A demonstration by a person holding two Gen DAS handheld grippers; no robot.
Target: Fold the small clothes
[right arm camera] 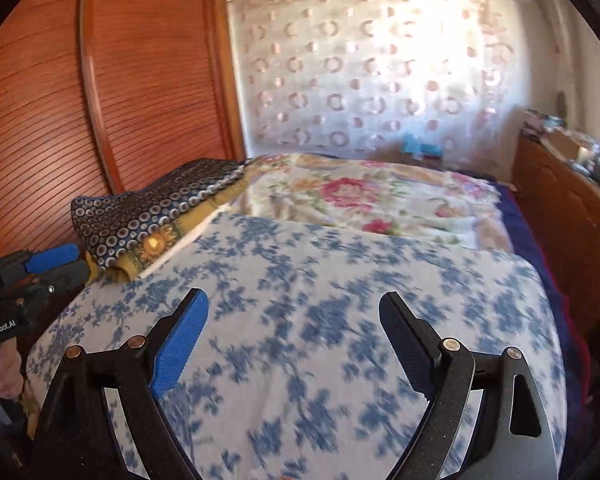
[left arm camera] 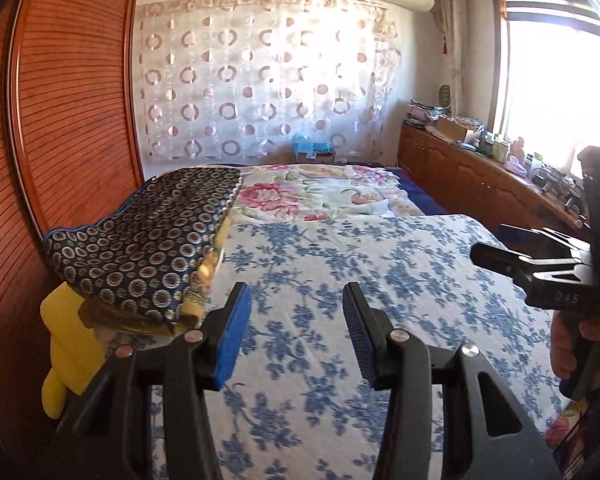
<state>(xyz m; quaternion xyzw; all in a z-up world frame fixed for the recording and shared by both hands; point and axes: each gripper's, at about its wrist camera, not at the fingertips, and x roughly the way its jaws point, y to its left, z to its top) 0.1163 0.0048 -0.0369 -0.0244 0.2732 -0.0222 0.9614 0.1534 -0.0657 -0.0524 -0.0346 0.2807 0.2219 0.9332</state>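
A white cover with blue flowers [left arm camera: 380,280] spreads over the near part of the bed, and both grippers hover above it. My left gripper [left arm camera: 296,320] is open, with nothing between its blue and black pads. A navy cloth with a ring pattern [left arm camera: 140,240] lies at the bed's left edge on a yellow sunflower fabric [right arm camera: 156,246], just left of and beyond my left gripper. My right gripper [right arm camera: 294,320] stands wide open over the cover with nothing in it. In the left wrist view the right gripper [left arm camera: 488,242] comes in from the right, with a hand [left arm camera: 560,344] on its handle.
A slatted wooden wardrobe door [left arm camera: 72,100] runs close along the bed's left side. A pink-flowered blanket [left arm camera: 320,192] covers the far half of the bed. A low wooden cabinet [left arm camera: 460,168] with clutter on top lines the right wall under a bright window. A yellow foam piece [left arm camera: 64,340] sits at the bed's left corner.
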